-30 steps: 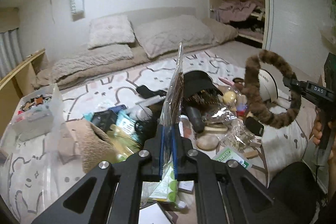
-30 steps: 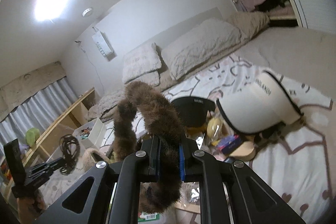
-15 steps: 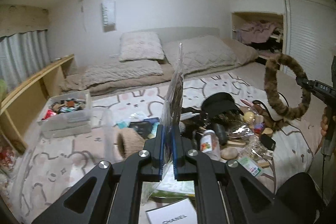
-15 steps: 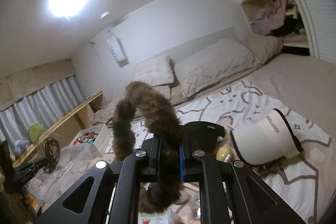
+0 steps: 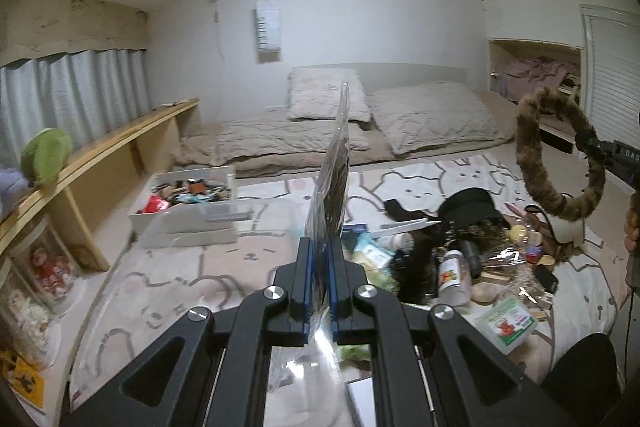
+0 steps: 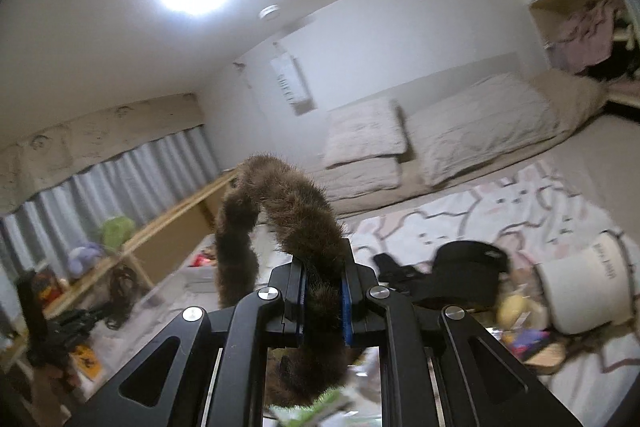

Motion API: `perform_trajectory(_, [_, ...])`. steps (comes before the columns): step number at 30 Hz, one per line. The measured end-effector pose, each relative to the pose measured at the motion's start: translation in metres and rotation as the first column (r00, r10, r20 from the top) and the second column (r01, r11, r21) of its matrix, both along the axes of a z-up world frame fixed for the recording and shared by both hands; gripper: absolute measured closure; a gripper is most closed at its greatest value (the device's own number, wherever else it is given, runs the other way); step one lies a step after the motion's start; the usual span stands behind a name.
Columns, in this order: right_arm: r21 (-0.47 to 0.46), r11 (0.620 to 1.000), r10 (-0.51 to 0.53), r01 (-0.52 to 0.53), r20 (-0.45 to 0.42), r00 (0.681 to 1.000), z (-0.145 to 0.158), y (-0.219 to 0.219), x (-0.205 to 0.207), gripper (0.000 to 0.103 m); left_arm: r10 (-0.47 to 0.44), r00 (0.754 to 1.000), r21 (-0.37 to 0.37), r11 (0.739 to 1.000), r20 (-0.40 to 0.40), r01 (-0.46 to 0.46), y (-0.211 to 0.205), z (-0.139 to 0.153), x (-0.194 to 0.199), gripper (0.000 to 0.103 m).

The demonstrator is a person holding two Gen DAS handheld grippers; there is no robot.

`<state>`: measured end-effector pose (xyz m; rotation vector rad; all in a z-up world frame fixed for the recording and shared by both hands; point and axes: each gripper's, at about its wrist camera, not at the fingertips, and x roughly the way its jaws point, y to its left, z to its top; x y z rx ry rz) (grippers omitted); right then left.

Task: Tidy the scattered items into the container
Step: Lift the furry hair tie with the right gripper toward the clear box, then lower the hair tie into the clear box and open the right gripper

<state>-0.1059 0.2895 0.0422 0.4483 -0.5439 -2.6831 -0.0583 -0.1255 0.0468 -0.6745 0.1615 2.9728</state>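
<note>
My left gripper [image 5: 319,267] is shut on a clear plastic packet [image 5: 334,163] with dark contents, which stands upright between the pads. Low on the left is the curved rim of a clear plastic tub [image 5: 100,303]. The scattered pile lies on the right of the patterned sheet, with a black cap [image 5: 468,207], a small jar [image 5: 452,273] and a green-and-white box [image 5: 506,323]. My right gripper [image 6: 324,291] is shut on a brown furry ring [image 6: 288,211]. That furry ring [image 5: 560,151] hangs in the air above the pile at the right edge.
A white box [image 5: 188,207] full of small items stands behind the tub. A wooden shelf [image 5: 120,143] with a green plush runs along the left. Pillows [image 5: 424,115] lie at the back of the bed. A white cap [image 6: 588,283] rests beside the pile.
Both grippers have risen and swung left with their loads still gripped. The pile has slid to the right and lower in the left wrist view. The white box and shelf have moved towards the middle.
</note>
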Motion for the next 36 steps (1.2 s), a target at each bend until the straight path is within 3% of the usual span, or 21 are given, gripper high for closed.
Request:
perform_trajectory(16, [-0.035,0.970,0.238,-0.239,-0.029,0.971,0.029,-0.118,-0.022,0.089,0.175,0.984,0.024,0.984,0.006,-0.175,-0.090,-0.007,0.022,0.096])
perform_trajectory(36, [0.055,0.914,0.400,-0.402,0.055,0.915,0.013,-0.247,-0.048,0.089,0.215,0.969,0.087,0.970,0.122,-0.226,-0.147,-0.057,0.002,0.096])
